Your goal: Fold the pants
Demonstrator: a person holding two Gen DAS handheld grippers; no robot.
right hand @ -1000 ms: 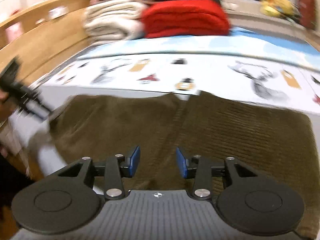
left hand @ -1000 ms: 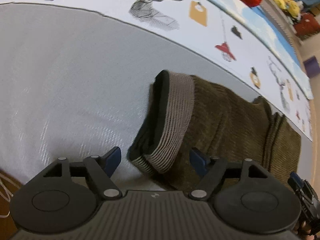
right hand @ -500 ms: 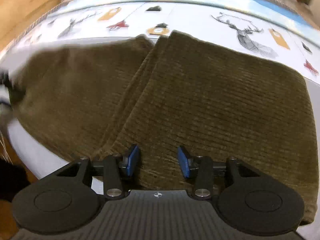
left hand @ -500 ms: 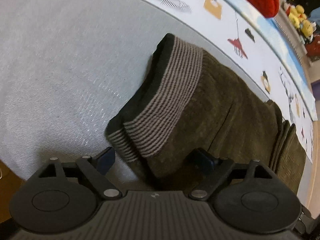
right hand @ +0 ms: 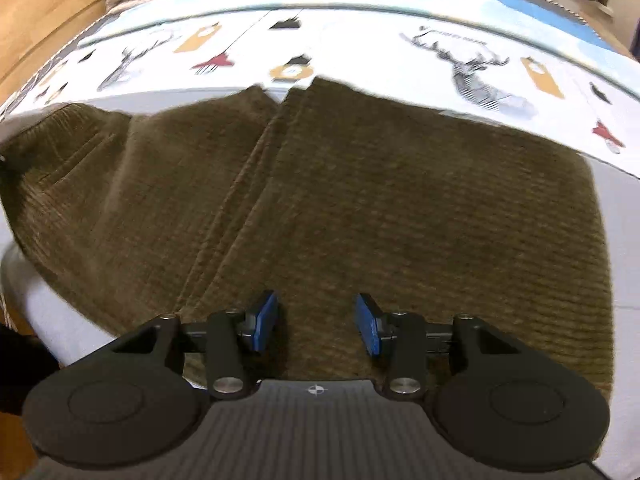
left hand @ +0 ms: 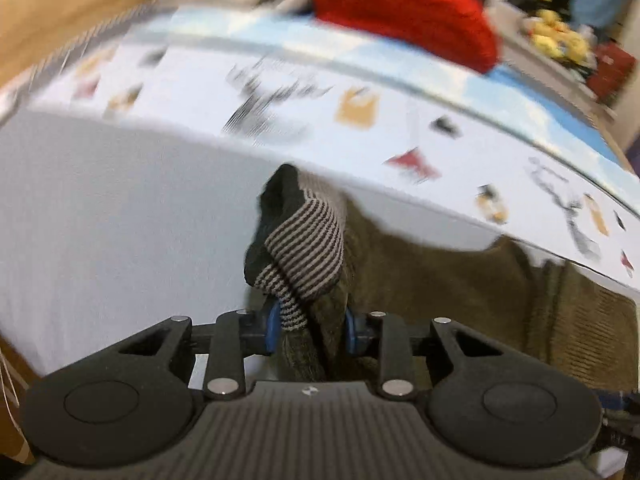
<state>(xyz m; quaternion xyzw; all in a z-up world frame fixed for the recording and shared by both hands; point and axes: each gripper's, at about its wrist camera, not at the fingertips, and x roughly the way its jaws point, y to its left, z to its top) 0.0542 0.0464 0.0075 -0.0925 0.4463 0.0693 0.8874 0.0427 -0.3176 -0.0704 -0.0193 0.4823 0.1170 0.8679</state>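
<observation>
The left claw (left hand: 310,330) points steeply down, its jaws closing with the pants (left hand: 460,280) bunched between the blue pads (left hand: 273,326), which press the cloth. The right claw (right hand: 316,328) also tilts steeply down over the pants, jaws partly apart, nothing between them.

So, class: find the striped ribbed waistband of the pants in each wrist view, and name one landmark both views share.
Left wrist view: the striped waistband sits at centre, bunched between the pads of the left gripper, whose jaws are closing.
Right wrist view: not in it; only olive corduroy shows.
Shared landmark: the red blanket at the top edge.
</observation>
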